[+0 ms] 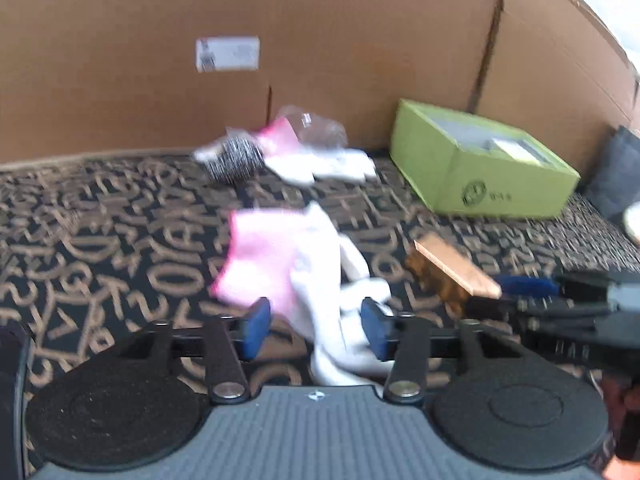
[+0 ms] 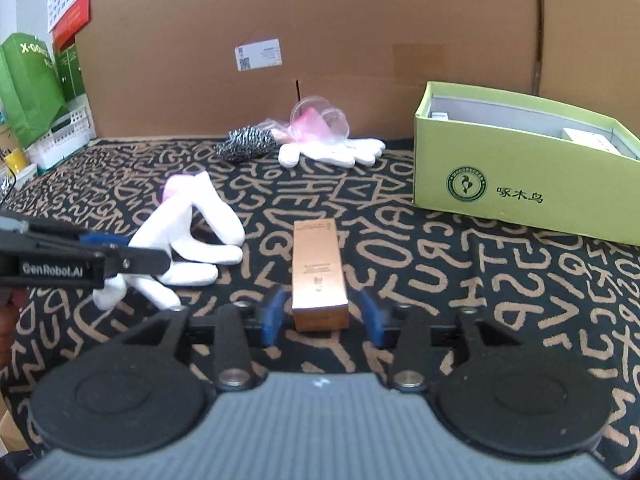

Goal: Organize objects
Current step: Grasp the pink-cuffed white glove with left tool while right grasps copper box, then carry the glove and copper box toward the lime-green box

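The right claw is standing released, its blue pads either side of the near end of a small copper-coloured carton with a gap showing on both sides; the carton is lying flat on the table, its long side running away from the claw. The left claw is also released, its pads apart around a white glove with a pink cuff, not pressing on it; the picture there is blurred, so I cannot tell whether any pad is brushing the fabric. From the right wrist view that glove is lying crumpled just left of the carton, fingers sprawling, with the left claw's dark arm reaching in over it.

Further back, near the cardboard wall, a second white glove is lying flat, touching a crumpled clear plastic bag with something pink in it and a black-and-white speckled bundle beside that. To the right, well apart from the carton, an open green box is sitting on the patterned cloth, small white packages showing inside.
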`<action>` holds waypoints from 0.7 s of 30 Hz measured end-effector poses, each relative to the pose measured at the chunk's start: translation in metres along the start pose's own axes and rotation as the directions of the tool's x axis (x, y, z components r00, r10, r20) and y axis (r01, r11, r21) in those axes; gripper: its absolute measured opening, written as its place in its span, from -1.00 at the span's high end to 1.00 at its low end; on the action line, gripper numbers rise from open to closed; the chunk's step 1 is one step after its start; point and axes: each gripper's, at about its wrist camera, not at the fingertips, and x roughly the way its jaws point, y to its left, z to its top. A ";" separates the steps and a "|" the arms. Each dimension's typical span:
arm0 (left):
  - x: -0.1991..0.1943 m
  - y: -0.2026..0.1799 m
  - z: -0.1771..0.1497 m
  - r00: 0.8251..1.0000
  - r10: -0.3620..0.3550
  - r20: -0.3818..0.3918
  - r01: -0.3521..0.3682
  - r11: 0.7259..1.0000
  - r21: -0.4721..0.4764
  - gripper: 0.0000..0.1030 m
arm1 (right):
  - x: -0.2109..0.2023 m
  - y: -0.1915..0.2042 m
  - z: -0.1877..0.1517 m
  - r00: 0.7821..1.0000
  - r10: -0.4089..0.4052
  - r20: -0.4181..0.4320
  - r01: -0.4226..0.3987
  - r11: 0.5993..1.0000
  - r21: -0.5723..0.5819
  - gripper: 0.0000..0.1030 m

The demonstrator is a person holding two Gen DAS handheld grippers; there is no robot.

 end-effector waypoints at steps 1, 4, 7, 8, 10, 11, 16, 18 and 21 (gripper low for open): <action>0.001 -0.002 0.004 1.000 0.013 0.019 -0.013 1.000 0.008 -0.06 | 0.002 0.001 0.001 1.000 0.002 0.005 -0.002 1.000 0.000 0.13; 0.011 -0.007 0.015 0.999 0.036 0.034 -0.037 0.998 0.042 -0.09 | 0.006 0.001 0.004 1.000 0.020 0.009 -0.020 1.000 0.004 0.13; 0.028 -0.010 0.017 0.999 0.029 -0.030 -0.027 0.996 0.086 0.27 | 0.012 0.003 0.005 1.000 0.017 0.003 -0.017 1.000 -0.001 0.13; 0.033 -0.009 0.015 0.998 0.027 -0.053 -0.022 0.997 0.079 0.33 | 0.014 0.004 0.006 1.000 0.015 -0.001 -0.015 1.000 -0.005 0.13; 0.036 -0.005 0.013 0.997 0.022 -0.076 -0.018 0.998 0.056 0.33 | 0.019 0.005 0.006 1.000 0.003 -0.014 -0.003 1.000 -0.017 0.13; 0.037 -0.004 0.012 0.996 0.031 -0.079 -0.026 0.998 0.056 0.33 | 0.022 0.005 0.007 1.000 -0.005 -0.023 0.004 1.000 -0.030 0.13; 0.037 -0.003 0.013 0.995 0.052 -0.084 -0.046 0.997 0.069 0.40 | 0.029 0.004 0.007 1.000 0.005 -0.030 -0.006 0.999 -0.041 0.32; 0.039 -0.007 0.014 0.995 0.039 -0.095 -0.032 0.997 0.074 0.76 | 0.028 0.001 0.006 1.000 0.017 -0.025 -0.018 0.999 -0.029 0.42; 0.040 -0.015 0.016 0.995 0.029 -0.093 -0.020 0.995 0.095 0.87 | 0.022 -0.004 0.003 0.999 0.036 -0.017 -0.037 0.999 -0.014 0.43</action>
